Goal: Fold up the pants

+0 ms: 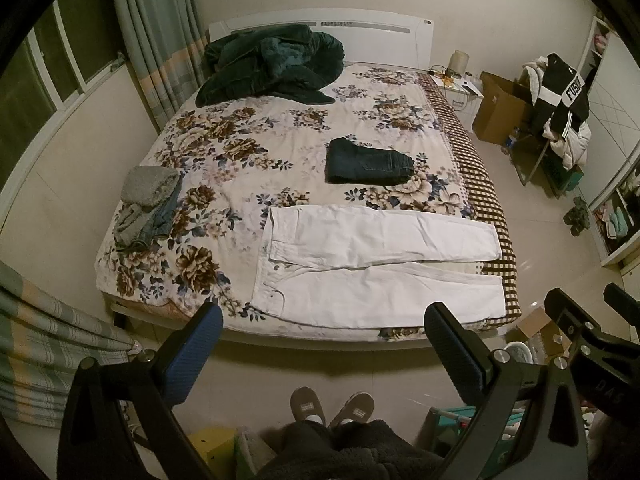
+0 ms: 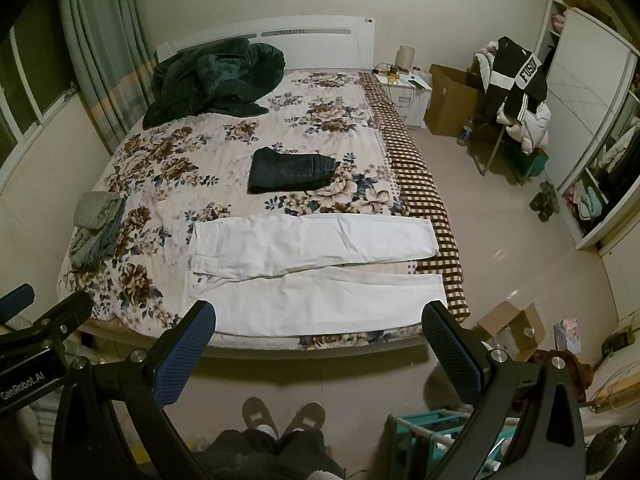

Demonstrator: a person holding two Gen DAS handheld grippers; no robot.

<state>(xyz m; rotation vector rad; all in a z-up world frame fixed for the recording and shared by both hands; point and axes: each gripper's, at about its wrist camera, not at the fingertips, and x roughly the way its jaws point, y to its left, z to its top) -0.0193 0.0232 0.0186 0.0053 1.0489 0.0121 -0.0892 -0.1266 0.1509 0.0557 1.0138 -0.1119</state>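
Both grippers, left point(image 1: 323, 322) and right point(image 2: 319, 320), hang wide open and empty above white pants point(image 1: 376, 264) whose near edge their fingers partly hide.

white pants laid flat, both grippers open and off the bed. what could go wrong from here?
1. The white pants have leg hems reaching the bed's right edge; a pull could slide them off.
2. White fabric on the pale floral sheet: a pinch may catch the sheet too.
3. The legs are splayed apart, so the fold may misalign.
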